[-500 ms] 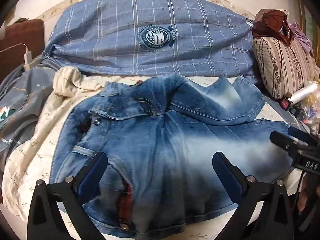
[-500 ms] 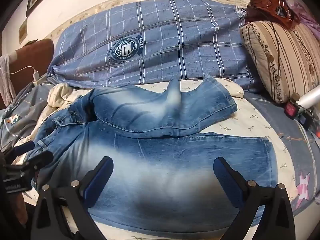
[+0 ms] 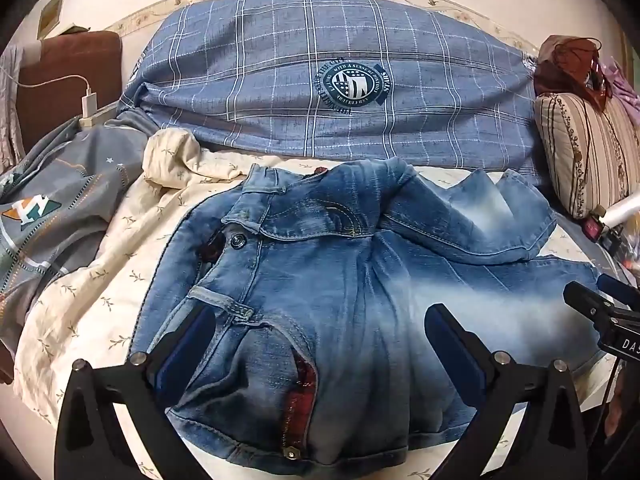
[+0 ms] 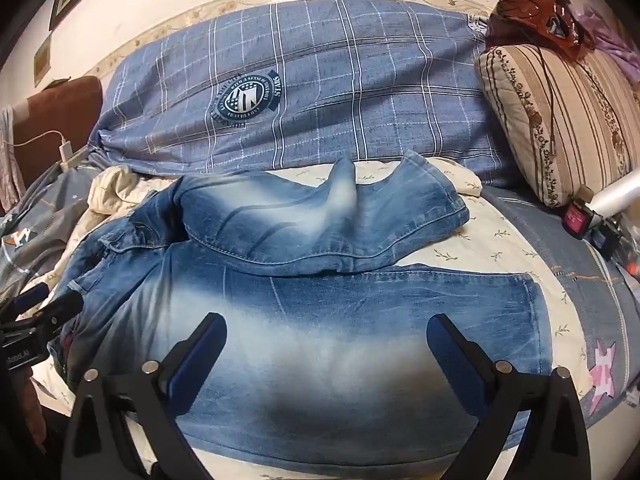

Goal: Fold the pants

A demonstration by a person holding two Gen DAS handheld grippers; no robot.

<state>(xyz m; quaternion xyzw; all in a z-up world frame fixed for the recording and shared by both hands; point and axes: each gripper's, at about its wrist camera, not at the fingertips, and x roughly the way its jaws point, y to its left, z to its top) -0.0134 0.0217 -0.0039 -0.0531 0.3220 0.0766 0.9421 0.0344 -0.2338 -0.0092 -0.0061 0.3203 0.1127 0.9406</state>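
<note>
Below both wide-open claws — left (image 3: pixel 320 354), right (image 4: pixel 326 354) — lie the jeans (image 4: pixel 320 320), ungripped.

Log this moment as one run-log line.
stage: pre-grasp | faded blue denim jeans: spread on bed, far leg bunched | left gripper: open, empty | right gripper: open, empty

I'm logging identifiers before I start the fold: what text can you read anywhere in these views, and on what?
"DAS", cut off at the frame edge: right claw body.
"RobotAI", first letters cut off: left claw body.
Round emblem on the blue plaid quilt: ring lettering upside down, too small to read.
Pink label: blurred.
Jeans: none.
</note>
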